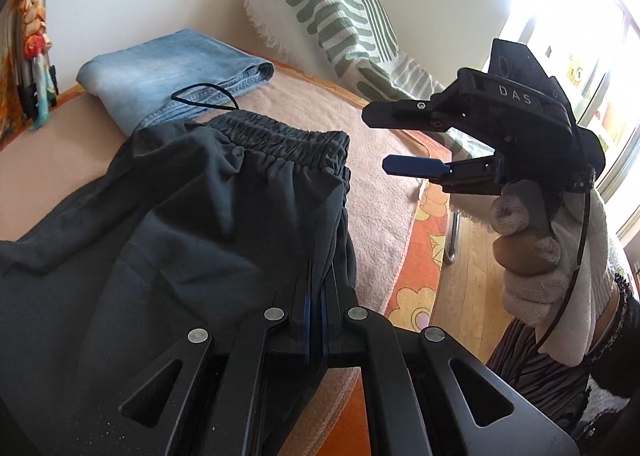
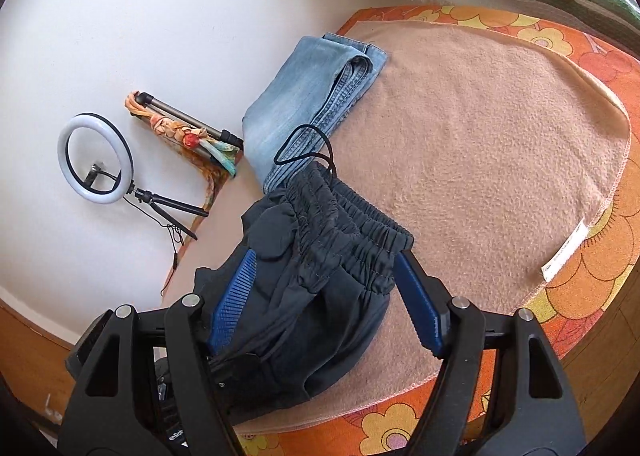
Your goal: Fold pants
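Two grippers over dark pants (image 2: 320,264) lying on bed blanket (image 2: 480,128).

Left gripper (image 1: 316,320): fingers closed, pinching pants' side edge; fabric runs toward 11 o'clock, waistband far end.

Right gripper (image 2: 320,304): fingers apart, straddling waistband corner at 12 o'clock, no squeeze visible.

Left view shows right gripper hanging beside waistband; right view adds folded jeans (image 2: 312,104) behind.

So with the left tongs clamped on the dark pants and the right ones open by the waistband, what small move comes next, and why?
Probably close the right tongs on the waistband. The left tongs already pinch the dark pants, while the right ones stand open with the gathered waistband between their pads, not yet gripped. A second hold would let both hands lift and fold the pants on the blanket.
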`<state>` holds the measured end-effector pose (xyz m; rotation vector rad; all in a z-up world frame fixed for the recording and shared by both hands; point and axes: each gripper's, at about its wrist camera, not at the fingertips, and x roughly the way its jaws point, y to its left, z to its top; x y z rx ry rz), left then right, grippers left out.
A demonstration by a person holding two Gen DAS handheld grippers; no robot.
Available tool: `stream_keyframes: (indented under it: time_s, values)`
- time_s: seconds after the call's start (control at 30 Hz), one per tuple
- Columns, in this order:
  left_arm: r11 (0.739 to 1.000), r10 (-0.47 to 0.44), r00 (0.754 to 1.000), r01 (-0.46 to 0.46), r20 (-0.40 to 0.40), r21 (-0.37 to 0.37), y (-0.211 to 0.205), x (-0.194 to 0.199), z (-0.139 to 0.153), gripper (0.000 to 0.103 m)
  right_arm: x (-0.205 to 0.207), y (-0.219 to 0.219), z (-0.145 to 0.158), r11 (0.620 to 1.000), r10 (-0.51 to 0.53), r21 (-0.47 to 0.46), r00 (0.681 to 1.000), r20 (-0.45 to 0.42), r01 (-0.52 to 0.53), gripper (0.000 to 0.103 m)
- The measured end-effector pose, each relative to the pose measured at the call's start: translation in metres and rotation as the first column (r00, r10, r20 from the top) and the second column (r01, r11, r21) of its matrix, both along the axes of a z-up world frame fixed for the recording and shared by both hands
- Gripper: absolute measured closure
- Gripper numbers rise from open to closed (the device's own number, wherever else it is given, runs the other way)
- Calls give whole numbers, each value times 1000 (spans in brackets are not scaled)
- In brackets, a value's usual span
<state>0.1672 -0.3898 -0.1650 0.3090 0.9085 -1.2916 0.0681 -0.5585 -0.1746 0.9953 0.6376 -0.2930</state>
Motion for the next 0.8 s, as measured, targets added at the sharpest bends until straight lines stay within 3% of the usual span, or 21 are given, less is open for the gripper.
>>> stream_keyframes:
  time_s: [0.2, 0.4, 0.47, 0.6, 0.67, 0.8]
  values:
    - [1000, 1, 1000, -1, -26, -2, -9, -11, -6, 101, 10, -1, -19, 1000, -1, 23, 996, -92, 3, 28]
    - [999, -9, 998, 7, -59, -32, -12, -21, -7, 101, 11, -15, -51, 979, -14, 202, 998, -64, 27, 28]
    - [999, -37, 997, 37, -71, -11, -12, -24, -10, 101, 16, -16, -56, 979, -15, 200, 997, -74, 30, 28]
    - [999, -27, 996, 29, -88, 24, 4, -28, -5, 91, 32, -11, -55, 989, -2, 149, 998, -66, 11, 28]
    - [1000, -12, 996, 12, -88, -1, 26, -29, 10, 89, 38, -7, -51, 994, -1, 104, 997, -81, 9, 31]
    - [994, 96, 995, -97, -30, -45, 94, -22, 45, 75, 39, -3, -50, 999, 3, 48, 993, -119, 3, 56]
